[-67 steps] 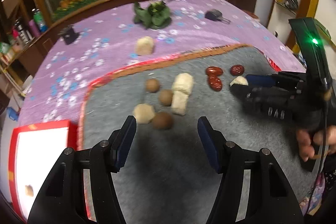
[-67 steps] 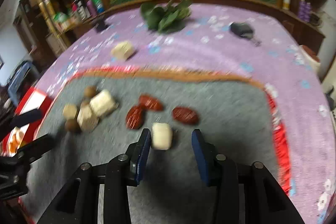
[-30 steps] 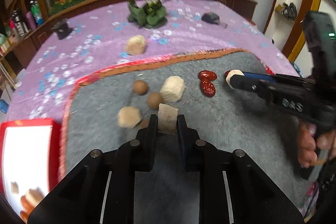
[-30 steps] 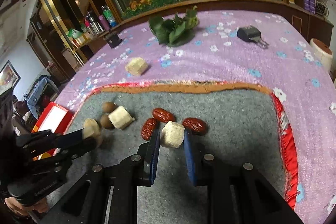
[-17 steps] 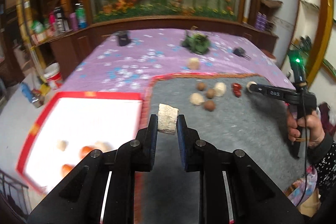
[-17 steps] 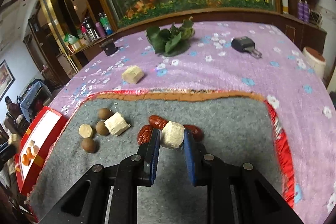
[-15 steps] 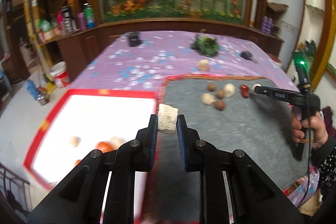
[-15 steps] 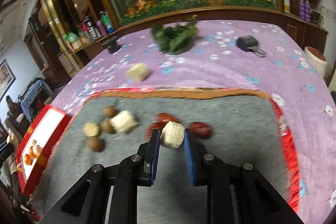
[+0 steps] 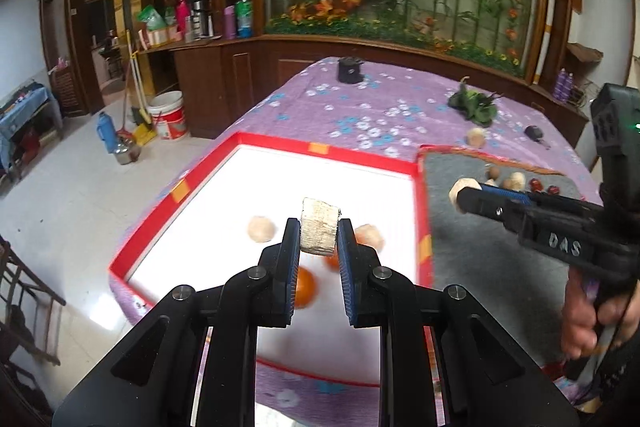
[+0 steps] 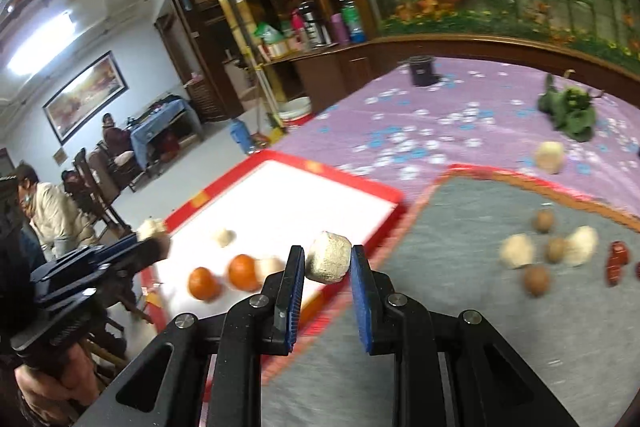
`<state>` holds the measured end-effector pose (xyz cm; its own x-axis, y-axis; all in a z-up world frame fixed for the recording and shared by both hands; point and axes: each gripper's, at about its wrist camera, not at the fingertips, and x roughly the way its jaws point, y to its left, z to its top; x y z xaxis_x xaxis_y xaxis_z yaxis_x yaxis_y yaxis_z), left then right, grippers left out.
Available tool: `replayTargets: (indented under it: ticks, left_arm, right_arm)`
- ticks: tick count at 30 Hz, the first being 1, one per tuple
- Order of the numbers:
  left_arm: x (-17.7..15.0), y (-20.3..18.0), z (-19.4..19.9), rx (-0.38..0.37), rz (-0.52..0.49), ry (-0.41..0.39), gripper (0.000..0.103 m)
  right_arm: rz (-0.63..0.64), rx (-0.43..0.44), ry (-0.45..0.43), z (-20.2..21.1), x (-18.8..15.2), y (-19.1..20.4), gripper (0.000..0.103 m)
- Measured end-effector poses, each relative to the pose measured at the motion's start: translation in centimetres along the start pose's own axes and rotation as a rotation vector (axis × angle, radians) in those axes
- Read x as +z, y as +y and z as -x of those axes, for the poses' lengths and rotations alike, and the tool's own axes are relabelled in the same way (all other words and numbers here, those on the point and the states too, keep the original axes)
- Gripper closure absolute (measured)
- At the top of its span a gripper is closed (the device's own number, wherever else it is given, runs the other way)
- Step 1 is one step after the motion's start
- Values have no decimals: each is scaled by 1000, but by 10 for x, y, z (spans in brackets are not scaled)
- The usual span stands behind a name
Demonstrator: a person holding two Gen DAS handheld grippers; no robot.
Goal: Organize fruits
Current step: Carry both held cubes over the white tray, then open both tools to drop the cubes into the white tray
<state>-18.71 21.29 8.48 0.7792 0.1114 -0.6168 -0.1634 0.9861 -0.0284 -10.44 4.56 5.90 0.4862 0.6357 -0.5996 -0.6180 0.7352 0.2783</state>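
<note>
The left gripper (image 9: 318, 235) pinches a pale, rough-cut chunk (image 9: 320, 230) at centre frame, its long axis standing upright between the pads, over the white floor of the red-rimmed tray (image 9: 325, 148). The right gripper (image 10: 324, 265) clamps a blocky, faceted pale piece (image 10: 329, 262), no clear long axis, low in the frame's centre above the grey mat (image 10: 472, 307) beside the tray's edge.

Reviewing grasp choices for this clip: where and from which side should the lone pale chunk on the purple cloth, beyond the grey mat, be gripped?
Probably from above, pads closing across the lone pale chunk's opposite sides at mid-height. It sits alone on the purple cloth with bare cloth all round, so either side is open. It looks blocky but blurred; which faces are flattest cannot be told.
</note>
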Motion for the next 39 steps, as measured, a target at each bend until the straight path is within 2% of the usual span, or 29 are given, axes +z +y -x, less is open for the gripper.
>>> replayTargets:
  ticks: [7, 19, 22, 28, 30, 32, 35, 39]
  left_arm:
    - [-16, 16, -28, 16, 8, 75, 85]
    - [-19, 10, -42, 34, -21, 106, 85]
    - [-16, 7, -43, 40, -25, 112, 84]
    - [-11, -1, -32, 53, -43, 56, 59]
    - [-9, -5, -26, 46, -48, 32, 48]
    - [-7, -12, -21, 26, -60, 18, 44]
    - [-6, -28, -17, -8, -100, 15, 44]
    - [-6, -54, -15, -84, -153, 25, 44]
  right_arm:
    - [31, 54, 65, -32, -20, 39, 81]
    - [77, 98, 118, -58, -36, 48, 81]
    - [94, 108, 125, -58, -37, 49, 78]
    - [58, 147, 90, -48, -32, 40, 73]
    - [45, 137, 68, -42, -29, 34, 73]
    - [33, 121, 54, -33, -26, 26, 73]
    - [5, 65, 19, -15, -18, 2, 72]
    - [-21, -80, -19, 10, -7, -45, 70]
